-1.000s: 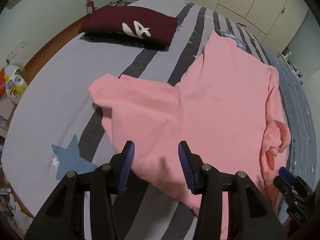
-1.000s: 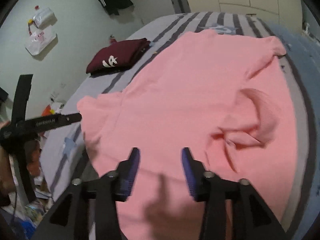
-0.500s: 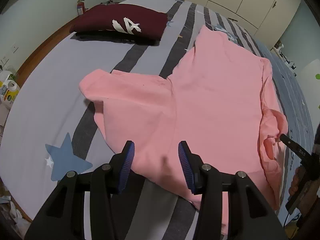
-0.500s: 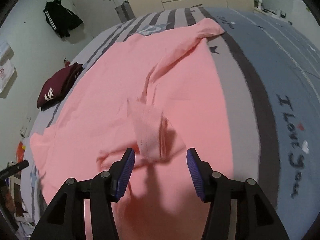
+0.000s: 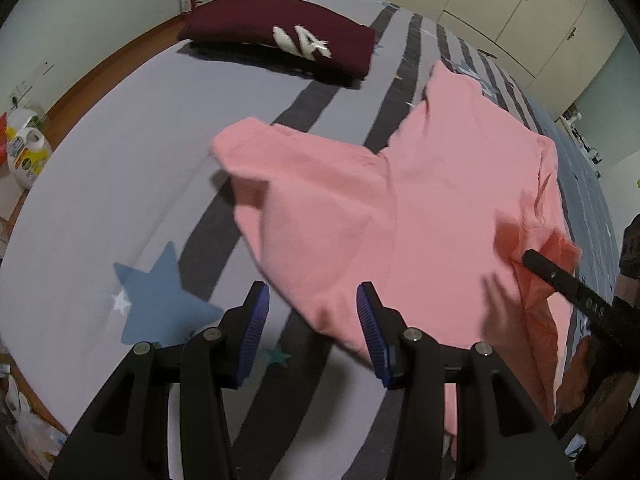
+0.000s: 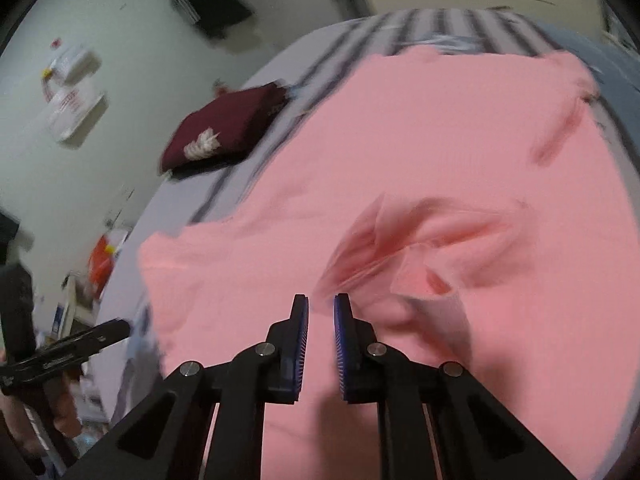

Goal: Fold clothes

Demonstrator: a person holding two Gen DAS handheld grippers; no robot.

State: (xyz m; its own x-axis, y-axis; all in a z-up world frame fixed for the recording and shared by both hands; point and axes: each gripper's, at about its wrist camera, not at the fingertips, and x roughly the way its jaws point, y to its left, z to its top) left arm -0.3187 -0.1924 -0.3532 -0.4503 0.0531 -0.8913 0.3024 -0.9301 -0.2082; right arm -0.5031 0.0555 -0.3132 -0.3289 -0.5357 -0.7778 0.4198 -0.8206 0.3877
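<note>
A pink long-sleeved shirt (image 5: 400, 200) lies spread on the striped bed (image 5: 100, 180), one sleeve folded out to the left. My left gripper (image 5: 312, 320) hovers open over the shirt's near edge, with nothing between its pads. My right gripper (image 6: 321, 312) has its jaws closing to a narrow gap on a bunched fold of the shirt's (image 6: 400, 140) right sleeve. In the left wrist view that fold rises around the right gripper's tip (image 5: 532, 258). The left gripper (image 6: 116, 326) shows at the lower left of the right wrist view.
A folded maroon garment (image 5: 280, 40) lies at the far left of the bed, also visible as the maroon garment (image 6: 224, 132). A detergent bottle (image 5: 24, 156) stands on the floor at the left. Cream wardrobes (image 5: 500, 8) stand behind the bed.
The right gripper swung from the shirt's right edge back over its middle, and its jaws narrowed onto the sleeve fold, which now lifts. The left gripper shifted slightly and stayed open.
</note>
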